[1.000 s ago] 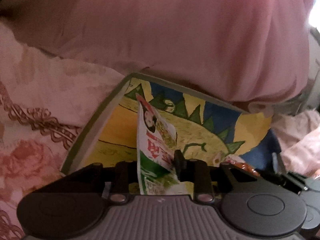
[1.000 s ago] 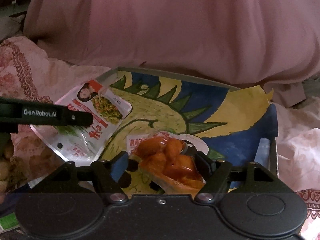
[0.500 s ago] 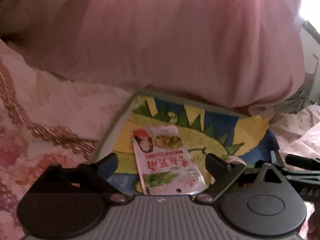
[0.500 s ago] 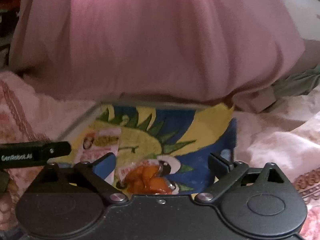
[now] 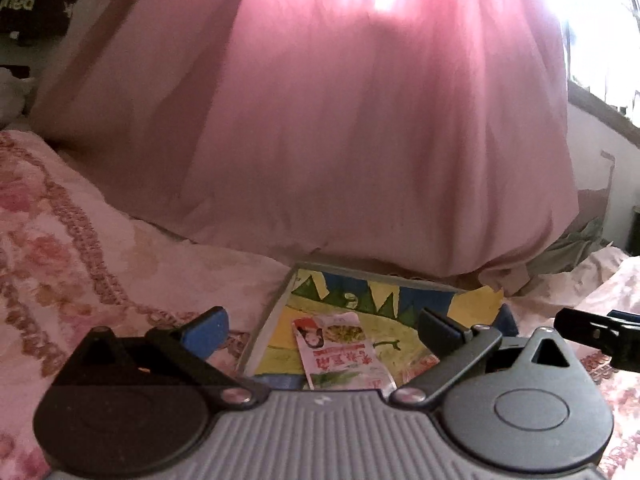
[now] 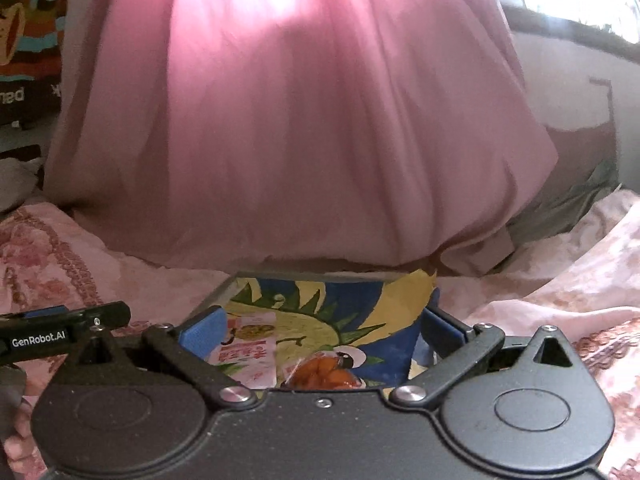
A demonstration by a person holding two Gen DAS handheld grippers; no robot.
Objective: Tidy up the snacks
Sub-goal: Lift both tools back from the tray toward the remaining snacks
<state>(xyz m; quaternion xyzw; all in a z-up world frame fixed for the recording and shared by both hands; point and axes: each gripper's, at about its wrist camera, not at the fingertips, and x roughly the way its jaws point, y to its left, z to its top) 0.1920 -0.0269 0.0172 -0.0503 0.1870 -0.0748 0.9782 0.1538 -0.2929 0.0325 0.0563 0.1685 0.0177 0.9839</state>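
Observation:
A box lined with a yellow, blue and green drawing (image 5: 384, 304) (image 6: 360, 300) lies on the bed. A white, red and green snack packet (image 5: 340, 354) (image 6: 248, 354) lies flat inside it on the left. A clear pack of orange snacks (image 6: 324, 374) lies beside it toward the right. My left gripper (image 5: 324, 326) is open and empty, raised above the packet. My right gripper (image 6: 320, 326) is open and empty, raised above the orange pack. The left gripper's arm (image 6: 60, 334) shows at the left of the right wrist view.
A large pink quilt (image 5: 340, 120) (image 6: 300, 140) bulges right behind the box. Floral pink bedding (image 5: 80, 272) (image 6: 560, 300) surrounds the box. A window (image 5: 600, 20) is at the far right. The right gripper's tip (image 5: 596, 330) shows at the right edge.
Both grippers have let go of their snacks, opened wide and pulled up and back from the box. The packet and the orange pack now lie in the box.

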